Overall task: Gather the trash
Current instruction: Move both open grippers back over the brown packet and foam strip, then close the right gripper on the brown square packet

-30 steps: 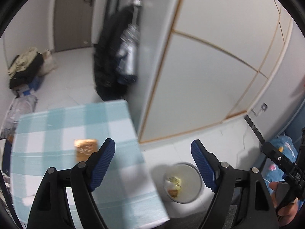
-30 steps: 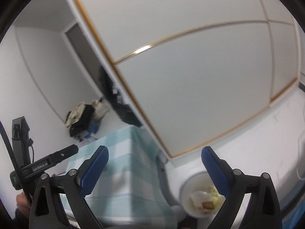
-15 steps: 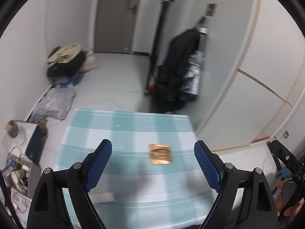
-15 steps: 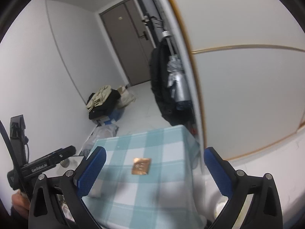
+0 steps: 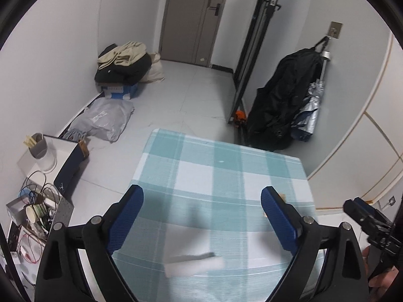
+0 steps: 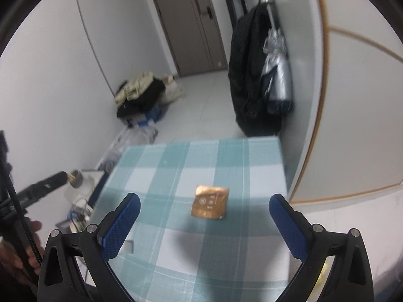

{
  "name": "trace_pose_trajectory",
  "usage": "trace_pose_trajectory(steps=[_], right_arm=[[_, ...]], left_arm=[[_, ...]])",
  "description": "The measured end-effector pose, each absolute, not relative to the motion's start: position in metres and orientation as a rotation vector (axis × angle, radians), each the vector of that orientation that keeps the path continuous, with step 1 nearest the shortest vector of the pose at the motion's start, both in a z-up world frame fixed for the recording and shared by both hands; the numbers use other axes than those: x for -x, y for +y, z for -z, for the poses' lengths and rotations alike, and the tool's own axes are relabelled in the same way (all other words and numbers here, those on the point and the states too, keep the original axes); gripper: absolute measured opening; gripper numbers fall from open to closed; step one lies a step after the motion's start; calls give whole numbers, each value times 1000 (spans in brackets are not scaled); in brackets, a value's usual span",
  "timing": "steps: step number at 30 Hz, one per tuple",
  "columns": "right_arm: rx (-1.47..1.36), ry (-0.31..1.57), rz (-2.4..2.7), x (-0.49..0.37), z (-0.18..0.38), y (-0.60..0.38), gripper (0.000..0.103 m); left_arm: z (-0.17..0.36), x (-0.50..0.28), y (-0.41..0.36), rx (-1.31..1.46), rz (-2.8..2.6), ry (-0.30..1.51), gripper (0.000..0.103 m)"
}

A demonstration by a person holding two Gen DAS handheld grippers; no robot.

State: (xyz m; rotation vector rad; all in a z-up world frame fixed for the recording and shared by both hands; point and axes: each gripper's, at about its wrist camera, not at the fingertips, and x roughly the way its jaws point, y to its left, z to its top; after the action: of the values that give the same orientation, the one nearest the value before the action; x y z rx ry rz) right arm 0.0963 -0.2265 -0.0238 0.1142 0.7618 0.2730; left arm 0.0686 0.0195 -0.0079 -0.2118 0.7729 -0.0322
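A bench [image 5: 226, 176] covered with a teal and white checked cloth is seen at the centre. At ten o'clock, a pile of clothes [image 5: 123, 63] is heaped on a blue box [image 5: 121, 91], with a grey plastic bag [image 5: 105, 118] just beside it. A brown door [image 5: 191, 17] stands at twelve o'clock. A black coat [image 5: 284, 100] is hung at two o'clock. A cup [image 5: 41, 151] is placed at nine o'clock.

Black tongs [image 5: 201, 216] with textured blue pads [image 6: 121, 229] and silver screws
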Motion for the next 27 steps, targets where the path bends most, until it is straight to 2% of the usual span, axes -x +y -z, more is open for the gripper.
trace_pose_trajectory(steps=[14, 27], right_arm=[[138, 1035, -180, -182, 119, -167, 103], [165, 1120, -147, -196, 145, -161, 99]], left_arm=[[19, -78, 64, 251, -26, 828, 93], [29, -83, 75, 282, -42, 854, 93]])
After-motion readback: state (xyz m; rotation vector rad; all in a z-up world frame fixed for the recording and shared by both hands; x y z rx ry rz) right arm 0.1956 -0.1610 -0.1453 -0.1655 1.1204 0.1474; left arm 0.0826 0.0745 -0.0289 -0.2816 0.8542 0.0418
